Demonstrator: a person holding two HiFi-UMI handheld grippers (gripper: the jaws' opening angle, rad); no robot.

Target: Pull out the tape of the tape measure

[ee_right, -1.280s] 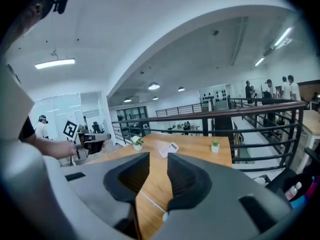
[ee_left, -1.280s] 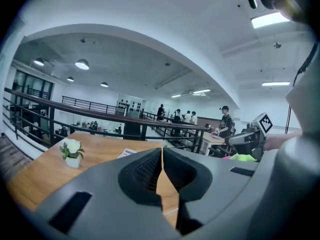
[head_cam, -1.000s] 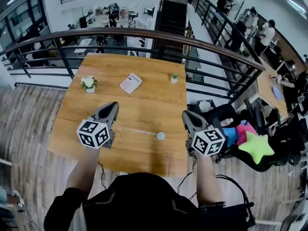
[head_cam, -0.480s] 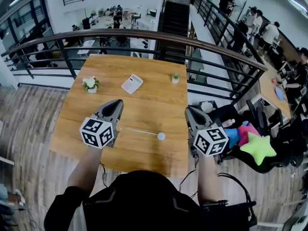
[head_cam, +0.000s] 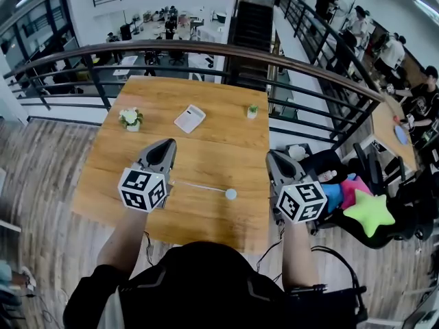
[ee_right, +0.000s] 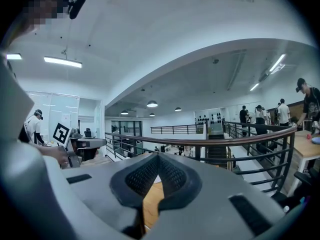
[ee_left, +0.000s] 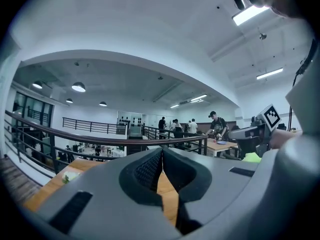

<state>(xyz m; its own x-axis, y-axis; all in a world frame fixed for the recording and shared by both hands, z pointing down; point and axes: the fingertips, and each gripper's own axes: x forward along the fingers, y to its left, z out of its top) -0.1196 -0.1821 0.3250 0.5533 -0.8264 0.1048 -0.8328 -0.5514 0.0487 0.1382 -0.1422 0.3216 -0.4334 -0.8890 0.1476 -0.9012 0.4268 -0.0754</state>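
Desk edges: the wooden desk (head_cam: 206,149) has its far edge against a dark railing (head_cam: 206,49), its near edge by the person's body, and wood floor past its left side.
Open room: the middle and near left of the desktop lie bare; the far strip carries the small things.
Left tongs (head_cam: 164,147): held above the left middle of the desk, jaws pressed together with nothing between them, as the left gripper view shows (ee_left: 161,156).
Right tongs (head_cam: 274,156): held over the desk's right edge, jaws also together and empty (ee_right: 157,158).
Tape measure (head_cam: 230,194): one, a small round white case lying on the desk between the two tongs, nearer the right one and touched by neither.
Tape (head_cam: 199,186): one thin strip, drawn out from the case leftward to a point just beside the left tongs.
Counts: two tongs, one tape measure, one calculator (head_cam: 188,118), two small potted plants, one with white flowers (head_cam: 130,119), one green (head_cam: 252,111).
Obstacles: a chair with a green star toy (head_cam: 370,211) stands close beyond the right edge, near the right tongs.
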